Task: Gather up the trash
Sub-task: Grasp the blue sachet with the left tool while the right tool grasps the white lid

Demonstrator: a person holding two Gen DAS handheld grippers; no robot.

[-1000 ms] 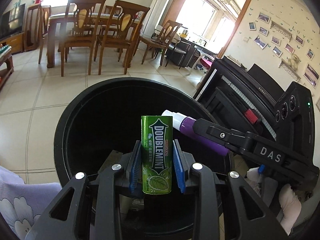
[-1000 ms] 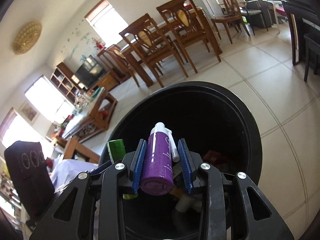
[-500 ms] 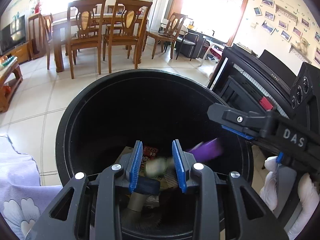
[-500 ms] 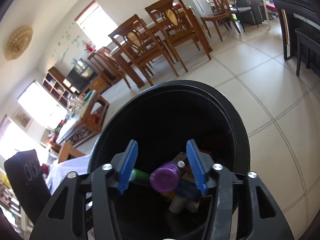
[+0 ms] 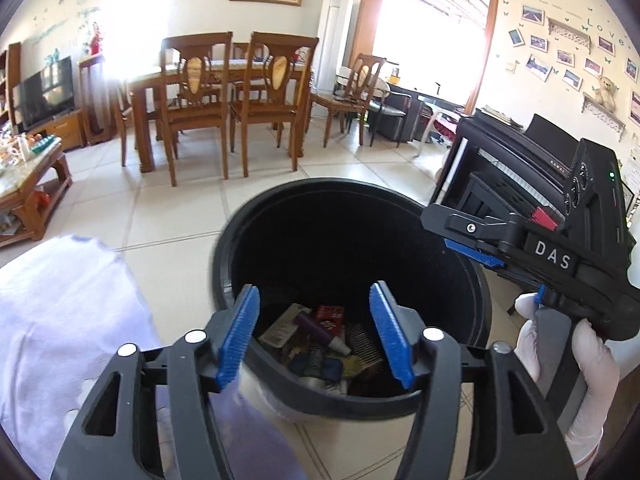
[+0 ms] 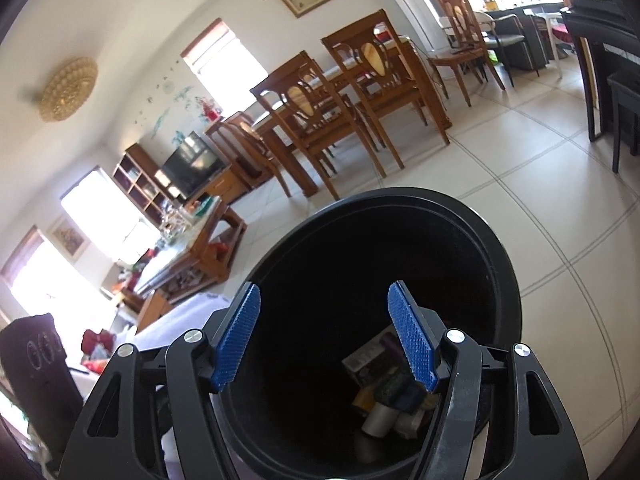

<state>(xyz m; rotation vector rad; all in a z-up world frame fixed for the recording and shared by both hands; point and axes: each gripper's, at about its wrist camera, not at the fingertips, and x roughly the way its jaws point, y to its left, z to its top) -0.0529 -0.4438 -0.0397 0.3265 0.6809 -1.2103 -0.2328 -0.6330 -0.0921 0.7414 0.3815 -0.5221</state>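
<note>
A round black trash bin [image 5: 280, 216] stands on the tiled floor and also shows in the right wrist view [image 6: 508, 264]. Mixed trash lies at its bottom, including a purple bottle [image 5: 316, 328] and a red packet [image 5: 330, 315]; the trash pile also shows in the right wrist view [image 6: 384, 392]. My left gripper [image 5: 314, 334] is open and empty above the bin's near rim. My right gripper [image 6: 326, 338] is open and empty over the bin; in the left wrist view its body [image 5: 560, 260] hangs at the bin's right edge.
A wooden dining table with chairs [image 5: 224, 92] stands beyond the bin. A black piano [image 5: 520, 176] is at the right. A low wooden table [image 5: 28, 184] and a TV [image 5: 42, 92] are at the left. A white-purple cloth [image 5: 68, 320] lies beside the bin.
Both grippers opened. The green gum tin fell from the left gripper and the purple bottle from the right into the bin. Both grippers have pulled back and up from the bin.
</note>
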